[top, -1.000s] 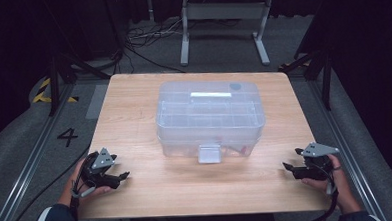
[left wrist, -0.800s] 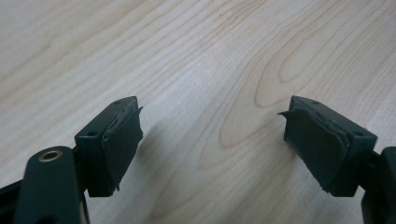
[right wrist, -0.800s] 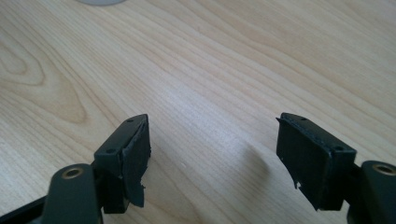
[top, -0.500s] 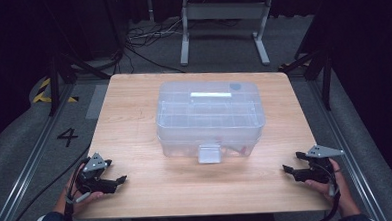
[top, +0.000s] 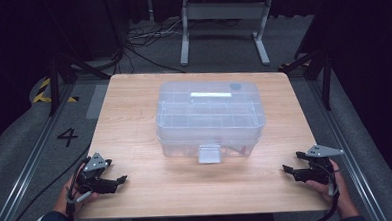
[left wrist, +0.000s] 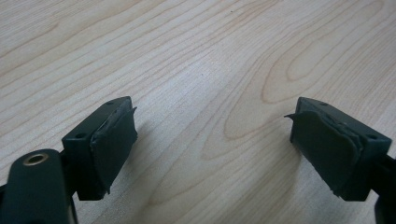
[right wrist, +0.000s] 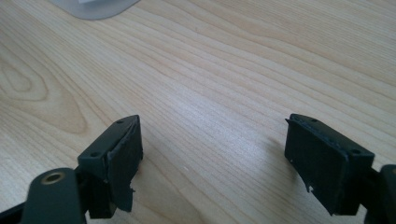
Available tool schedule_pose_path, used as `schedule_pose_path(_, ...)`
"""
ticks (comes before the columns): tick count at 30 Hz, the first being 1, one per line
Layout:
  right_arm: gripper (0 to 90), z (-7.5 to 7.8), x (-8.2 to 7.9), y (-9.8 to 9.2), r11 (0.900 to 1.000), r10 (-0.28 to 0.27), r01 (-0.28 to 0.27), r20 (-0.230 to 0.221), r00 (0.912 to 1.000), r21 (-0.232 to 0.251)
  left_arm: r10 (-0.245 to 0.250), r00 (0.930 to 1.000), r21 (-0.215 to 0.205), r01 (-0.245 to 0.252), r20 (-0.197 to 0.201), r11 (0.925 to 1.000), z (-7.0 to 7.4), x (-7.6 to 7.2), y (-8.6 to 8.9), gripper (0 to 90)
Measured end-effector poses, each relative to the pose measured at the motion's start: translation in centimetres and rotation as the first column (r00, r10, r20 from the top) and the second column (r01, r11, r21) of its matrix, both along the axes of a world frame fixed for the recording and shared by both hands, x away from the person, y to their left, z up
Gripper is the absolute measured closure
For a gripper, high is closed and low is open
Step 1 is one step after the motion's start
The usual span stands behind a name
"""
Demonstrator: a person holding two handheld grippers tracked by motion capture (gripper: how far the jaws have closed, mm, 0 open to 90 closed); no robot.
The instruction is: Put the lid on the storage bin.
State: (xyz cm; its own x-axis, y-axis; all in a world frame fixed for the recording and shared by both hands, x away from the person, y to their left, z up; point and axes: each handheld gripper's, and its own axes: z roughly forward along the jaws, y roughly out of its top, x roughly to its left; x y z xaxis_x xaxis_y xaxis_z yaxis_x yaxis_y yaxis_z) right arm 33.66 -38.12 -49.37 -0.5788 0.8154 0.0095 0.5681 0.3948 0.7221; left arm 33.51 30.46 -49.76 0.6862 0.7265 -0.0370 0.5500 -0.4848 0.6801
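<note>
A clear plastic lidded box (top: 209, 117) stands in the middle of the wooden table (top: 134, 108), with a white latch (top: 209, 153) on its near side. My left gripper (top: 118, 181) rests at the table's near left corner, pointing right. Its jaws have just been opening and stand wide apart over bare wood (left wrist: 215, 128). My right gripper (top: 286, 169) sits at the near right corner, pointing left. Its jaws have also just been opening, with nothing between them (right wrist: 217, 140). A corner of the box (right wrist: 93, 7) shows at the top of the right gripper view.
Bare wood runs between the box and the near edge. Metal rails (top: 22, 178) flank the table on both sides. Cables (top: 146, 40) and a stand's legs (top: 220, 24) lie on the floor beyond the far edge.
Both grippers' jaws have spread a little wider. Both hands stay at their near corners, and the box has not moved.
</note>
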Motion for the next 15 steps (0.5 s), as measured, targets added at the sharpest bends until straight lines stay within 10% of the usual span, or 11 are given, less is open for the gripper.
schedule_pose_path(15, 16.0, -0.03, 0.1, 0.02, 1.0, -0.014, 0.014, -0.005, 0.9999, -0.004, -0.001, 1.0, 0.005, 0.001, -0.001, 1.0, 0.0, 0.17, -0.13, 13.1)
